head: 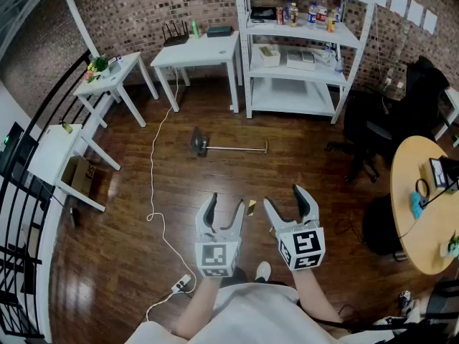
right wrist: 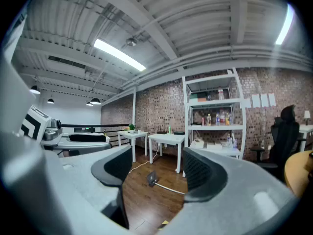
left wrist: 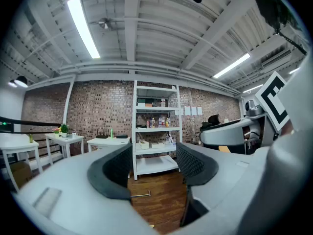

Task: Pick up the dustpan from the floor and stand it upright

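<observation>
The dustpan lies flat on the wooden floor in the head view, its dark pan at the left and its long thin handle stretching right toward the shelf unit. The right gripper view shows the dustpan small and far off between the jaws. In the left gripper view only the handle's end shows. My left gripper and right gripper are held side by side well short of the dustpan, both open with nothing between their jaws.
A white shelf unit stands behind the dustpan, with white tables to its left. A white cable runs across the floor to a power strip. An office chair and a round wooden table are at the right. A small yellow scrap lies between the grippers.
</observation>
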Tool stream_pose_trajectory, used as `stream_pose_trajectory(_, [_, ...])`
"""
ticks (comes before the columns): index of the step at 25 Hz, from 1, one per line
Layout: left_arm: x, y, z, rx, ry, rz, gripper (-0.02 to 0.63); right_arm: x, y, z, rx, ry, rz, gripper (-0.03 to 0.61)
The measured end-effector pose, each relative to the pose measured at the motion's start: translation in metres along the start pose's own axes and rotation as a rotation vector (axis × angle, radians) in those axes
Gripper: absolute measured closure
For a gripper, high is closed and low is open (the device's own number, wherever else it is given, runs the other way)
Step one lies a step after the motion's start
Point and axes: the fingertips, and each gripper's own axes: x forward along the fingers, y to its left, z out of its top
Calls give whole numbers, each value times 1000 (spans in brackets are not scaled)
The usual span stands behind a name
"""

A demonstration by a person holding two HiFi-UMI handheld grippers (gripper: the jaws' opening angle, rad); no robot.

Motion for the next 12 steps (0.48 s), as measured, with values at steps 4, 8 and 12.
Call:
stream_pose_trajectory(4, [41,11,-10,-24,11,5,327,35,-19,-23,12,57,15,267])
stream_pose_trajectory(8, [96,36,-19,-54,20,3,327,83,-42,-24,1,68,6,267])
stream_pose_trajectory(12, [170,54,-33,-76,45,-43,327,149,-76,-31,11,95,-29,267])
